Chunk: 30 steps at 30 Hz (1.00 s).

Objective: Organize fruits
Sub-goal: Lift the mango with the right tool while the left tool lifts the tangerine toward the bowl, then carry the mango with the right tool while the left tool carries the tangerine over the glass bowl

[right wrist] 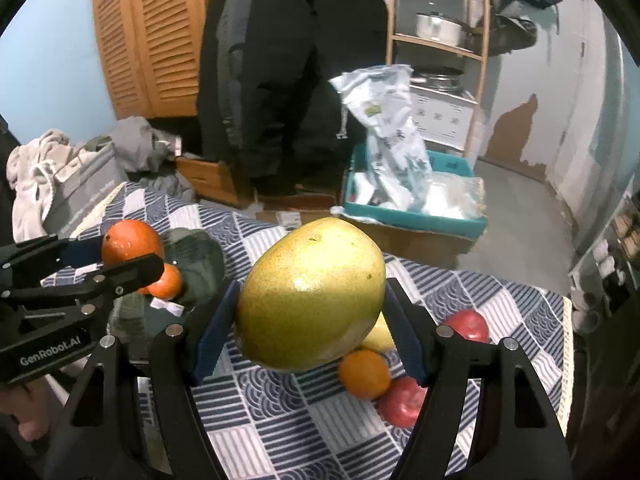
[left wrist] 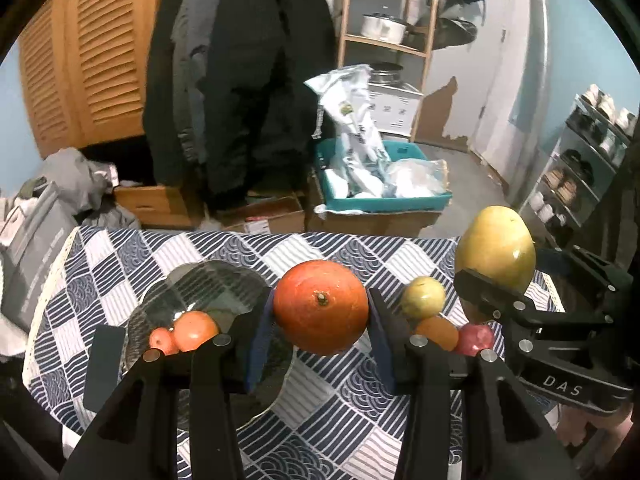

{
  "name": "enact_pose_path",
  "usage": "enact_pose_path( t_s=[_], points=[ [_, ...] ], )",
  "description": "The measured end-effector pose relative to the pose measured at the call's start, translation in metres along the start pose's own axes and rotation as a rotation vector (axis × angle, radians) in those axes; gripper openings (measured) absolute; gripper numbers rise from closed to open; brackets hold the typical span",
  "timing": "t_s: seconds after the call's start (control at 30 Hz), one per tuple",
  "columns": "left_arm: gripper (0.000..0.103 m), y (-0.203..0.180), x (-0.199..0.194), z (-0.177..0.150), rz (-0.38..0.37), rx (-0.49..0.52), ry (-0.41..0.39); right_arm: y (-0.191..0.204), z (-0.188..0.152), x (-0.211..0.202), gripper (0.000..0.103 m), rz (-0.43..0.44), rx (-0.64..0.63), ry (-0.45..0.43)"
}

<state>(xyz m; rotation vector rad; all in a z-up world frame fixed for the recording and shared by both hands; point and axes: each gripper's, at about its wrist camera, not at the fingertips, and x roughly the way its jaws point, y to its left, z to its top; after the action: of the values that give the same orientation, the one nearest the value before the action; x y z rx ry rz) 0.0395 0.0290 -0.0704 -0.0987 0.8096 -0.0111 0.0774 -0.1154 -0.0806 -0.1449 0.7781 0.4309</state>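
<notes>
My left gripper (left wrist: 320, 320) is shut on a big orange (left wrist: 321, 306), held above the patterned tablecloth beside a glass plate (left wrist: 208, 284). On that plate lie a small orange fruit (left wrist: 195, 330) and a smaller red one (left wrist: 161, 339). My right gripper (right wrist: 310, 320) is shut on a large yellow-green mango (right wrist: 312, 294), lifted off the table. In the left wrist view the mango (left wrist: 496, 246) and the right gripper (left wrist: 496, 300) show at the right. Loose on the cloth lie a small orange (right wrist: 364, 374), two red fruits (right wrist: 402, 402) (right wrist: 468, 326) and a yellow-green fruit (left wrist: 423, 297).
The table carries a blue-and-white checked cloth (left wrist: 340, 412). Behind it stand dark hanging coats (left wrist: 248, 80), a teal crate with bags (left wrist: 384, 188) on cardboard boxes, a wooden shelf with pots (left wrist: 384, 28) and a shoe rack (left wrist: 580, 160) at the right.
</notes>
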Motion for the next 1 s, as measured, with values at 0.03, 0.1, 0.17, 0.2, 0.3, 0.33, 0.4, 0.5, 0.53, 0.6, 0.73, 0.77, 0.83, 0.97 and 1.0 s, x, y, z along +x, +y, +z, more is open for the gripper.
enact_pose_path(
  t_s=[0.03,0.1,0.17,0.2,0.3,0.33,0.4,0.5,0.53,0.6,0.73,0.77,0.83,0.97,1.0],
  points=[
    [0.046,0.004,0.000,0.000,0.005,-0.006,0.001,0.004,0.002,0.002,0.072,0.006,-0.004,0.001],
    [0.046,0.013,0.001,-0.001,0.016,-0.022,0.003,0.012,0.005,0.007,0.072,0.023,-0.011,0.006],
    [0.046,0.024,0.001,-0.001,0.027,-0.041,0.005,0.021,0.009,0.012,0.072,0.034,-0.023,0.009],
    [0.046,0.028,0.001,-0.002,0.032,-0.049,0.006,0.025,0.011,0.014,0.072,0.039,-0.029,0.011],
    [0.046,0.043,0.002,-0.005,0.051,-0.073,0.012,0.038,0.015,0.023,0.072,0.060,-0.043,0.016],
    [0.046,0.046,0.003,-0.005,0.056,-0.077,0.015,0.042,0.017,0.026,0.072,0.066,-0.048,0.020],
    [0.046,0.058,0.007,-0.007,0.072,-0.094,0.024,0.051,0.020,0.034,0.072,0.079,-0.059,0.030],
    [0.046,0.076,0.013,-0.011,0.087,-0.125,0.044,0.065,0.024,0.046,0.072,0.100,-0.073,0.046],
    [0.046,0.081,0.015,-0.013,0.091,-0.135,0.050,0.069,0.025,0.050,0.072,0.106,-0.078,0.050],
    [0.046,0.093,0.018,-0.016,0.110,-0.155,0.062,0.079,0.026,0.062,0.072,0.118,-0.092,0.066],
    [0.046,0.116,0.025,-0.022,0.143,-0.192,0.076,0.094,0.027,0.080,0.072,0.142,-0.108,0.095],
    [0.046,0.122,0.028,-0.024,0.152,-0.200,0.083,0.097,0.026,0.085,0.072,0.148,-0.110,0.104],
    [0.046,0.133,0.034,-0.028,0.168,-0.219,0.098,0.103,0.025,0.096,0.072,0.160,-0.115,0.126],
    [0.046,0.152,0.050,-0.040,0.179,-0.260,0.152,0.116,0.020,0.120,0.072,0.183,-0.123,0.182],
    [0.046,0.156,0.053,-0.043,0.182,-0.269,0.163,0.117,0.018,0.123,0.072,0.187,-0.124,0.192]
  ],
)
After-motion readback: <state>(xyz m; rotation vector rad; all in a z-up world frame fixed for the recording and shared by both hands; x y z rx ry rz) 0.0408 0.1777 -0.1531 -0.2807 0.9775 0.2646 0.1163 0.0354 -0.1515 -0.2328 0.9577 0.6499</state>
